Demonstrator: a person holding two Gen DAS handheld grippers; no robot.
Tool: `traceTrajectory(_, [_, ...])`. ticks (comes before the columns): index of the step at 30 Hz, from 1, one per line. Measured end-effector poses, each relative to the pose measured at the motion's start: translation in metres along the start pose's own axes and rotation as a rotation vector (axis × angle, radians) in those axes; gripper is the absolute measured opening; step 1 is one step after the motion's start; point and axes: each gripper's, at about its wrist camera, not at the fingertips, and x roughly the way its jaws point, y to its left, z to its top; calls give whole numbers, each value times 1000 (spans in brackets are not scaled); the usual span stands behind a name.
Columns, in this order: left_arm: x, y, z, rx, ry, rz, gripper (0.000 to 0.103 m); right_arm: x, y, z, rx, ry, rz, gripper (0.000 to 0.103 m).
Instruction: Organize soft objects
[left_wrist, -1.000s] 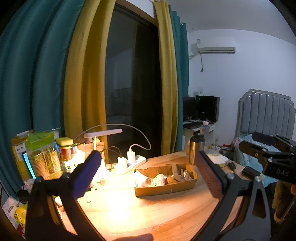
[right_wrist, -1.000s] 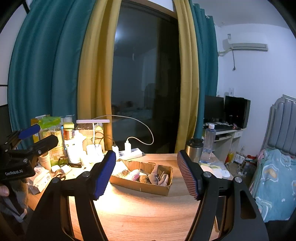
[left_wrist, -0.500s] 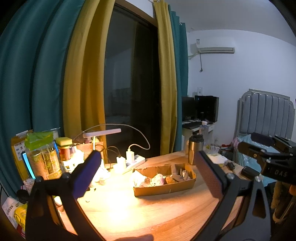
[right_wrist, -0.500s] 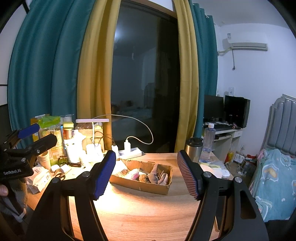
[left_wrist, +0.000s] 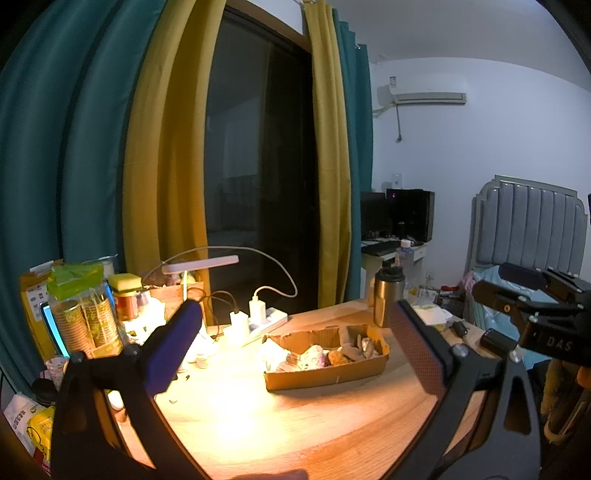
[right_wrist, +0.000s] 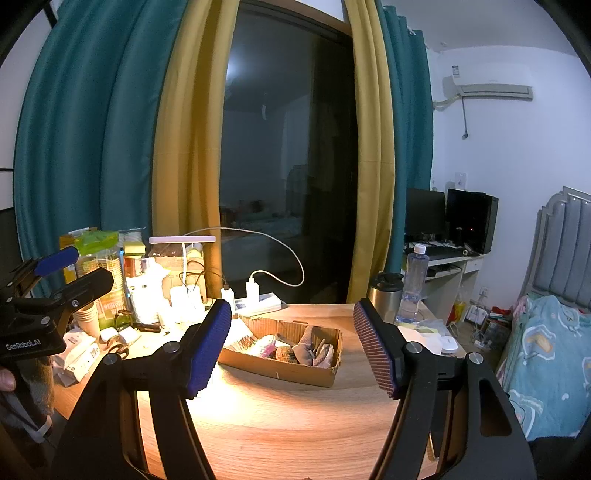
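Note:
A shallow cardboard box (left_wrist: 325, 371) stands on the round wooden table (left_wrist: 280, 424), filled with several small soft items such as socks and cloths (left_wrist: 314, 356). It also shows in the right wrist view (right_wrist: 280, 363), with the soft items (right_wrist: 310, 349) inside. My left gripper (left_wrist: 291, 325) is open and empty, held above the table short of the box. My right gripper (right_wrist: 291, 321) is open and empty, also short of the box. The right gripper's body shows at the right of the left view (left_wrist: 539, 306); the left gripper's body shows at the left of the right view (right_wrist: 48, 295).
A lit desk lamp (left_wrist: 201, 264), power strip with chargers (left_wrist: 258, 321), paper cups and jars (left_wrist: 85, 317) crowd the table's left back. A steel tumbler (left_wrist: 386, 301) and water bottle (right_wrist: 413, 282) stand at the right back. A bed (right_wrist: 546, 350) is on the right.
Both views have shifted very slightly; the box sits a touch lower and nearer in frame. Both grippers stay open and empty.

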Motion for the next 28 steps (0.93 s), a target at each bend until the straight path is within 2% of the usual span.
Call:
traceTrajectory(22, [0, -5, -3, 4, 3, -6, 102, 0, 0, 1, 1, 1, 0, 72])
traceTrajectory(28, [7, -9, -6, 14, 5, -46, 102, 3, -2, -5, 4, 10, 1, 72])
